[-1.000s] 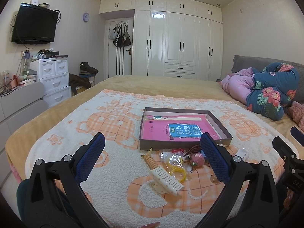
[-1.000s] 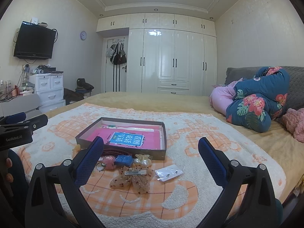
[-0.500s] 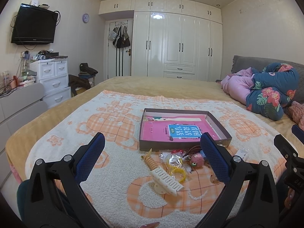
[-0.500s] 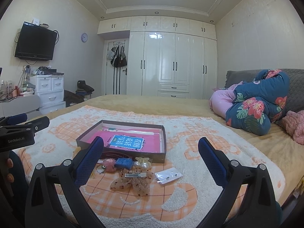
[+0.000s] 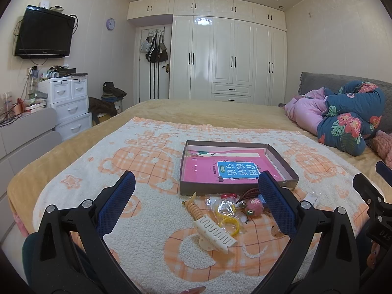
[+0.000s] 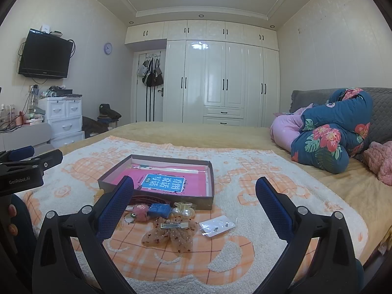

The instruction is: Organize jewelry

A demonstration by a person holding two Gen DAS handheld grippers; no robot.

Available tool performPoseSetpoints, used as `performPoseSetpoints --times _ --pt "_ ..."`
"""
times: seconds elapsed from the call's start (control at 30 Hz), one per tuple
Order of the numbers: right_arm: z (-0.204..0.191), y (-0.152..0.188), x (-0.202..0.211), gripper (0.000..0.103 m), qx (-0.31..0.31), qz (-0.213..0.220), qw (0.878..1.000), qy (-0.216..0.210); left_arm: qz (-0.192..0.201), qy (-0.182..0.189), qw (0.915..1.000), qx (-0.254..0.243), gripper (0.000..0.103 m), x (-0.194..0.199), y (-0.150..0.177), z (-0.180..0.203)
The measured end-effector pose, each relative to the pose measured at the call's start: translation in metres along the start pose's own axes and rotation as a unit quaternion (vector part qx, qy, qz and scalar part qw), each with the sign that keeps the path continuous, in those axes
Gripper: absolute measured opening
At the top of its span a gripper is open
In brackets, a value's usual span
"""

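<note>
Blue-padded left tool [image 5: 196, 183] and right tool [image 6: 193, 185] both gape wide, empty; the right view has tilted up slightly. Jewelry [image 6: 169, 216] lies lower centre, just before the cardboard tray [image 6: 210, 196], untouched.

Fleecy cloth blanket [image 5: 152, 210], matt cardboard box [image 6: 156, 197], glossy wardrobe [image 6: 220, 83], sheer fabric bow [image 6: 170, 235].

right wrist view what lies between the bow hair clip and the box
In the right wrist view, a pearl clip and a blue item lie between the bow hair clip and the box.
</note>
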State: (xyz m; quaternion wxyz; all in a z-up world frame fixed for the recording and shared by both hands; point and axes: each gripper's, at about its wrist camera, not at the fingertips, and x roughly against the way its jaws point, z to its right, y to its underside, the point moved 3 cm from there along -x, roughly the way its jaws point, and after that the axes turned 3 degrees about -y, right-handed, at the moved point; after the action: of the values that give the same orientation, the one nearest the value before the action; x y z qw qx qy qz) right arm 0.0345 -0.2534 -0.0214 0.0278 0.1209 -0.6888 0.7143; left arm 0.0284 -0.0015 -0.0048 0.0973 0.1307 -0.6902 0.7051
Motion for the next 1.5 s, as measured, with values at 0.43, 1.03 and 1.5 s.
performPoseSetpoints --times 0.43,1.03,1.5 --pt "0.000 0.000 0.000 0.097 0.002 0.001 1.000 -0.001 0.000 0.000 1.0000 -0.001 0.092 0.000 0.001 0.000" --pt "-0.015 0.001 -0.010 0.097 0.016 -0.014 0.999 -0.025 -0.009 -0.010 0.9999 0.001 0.092 -0.004 0.002 -0.008" --pt "-0.046 0.027 -0.059 0.097 0.035 -0.115 0.989 -0.092 -0.095 -0.034 0.9945 0.029 0.092 -0.039 0.015 -0.050"
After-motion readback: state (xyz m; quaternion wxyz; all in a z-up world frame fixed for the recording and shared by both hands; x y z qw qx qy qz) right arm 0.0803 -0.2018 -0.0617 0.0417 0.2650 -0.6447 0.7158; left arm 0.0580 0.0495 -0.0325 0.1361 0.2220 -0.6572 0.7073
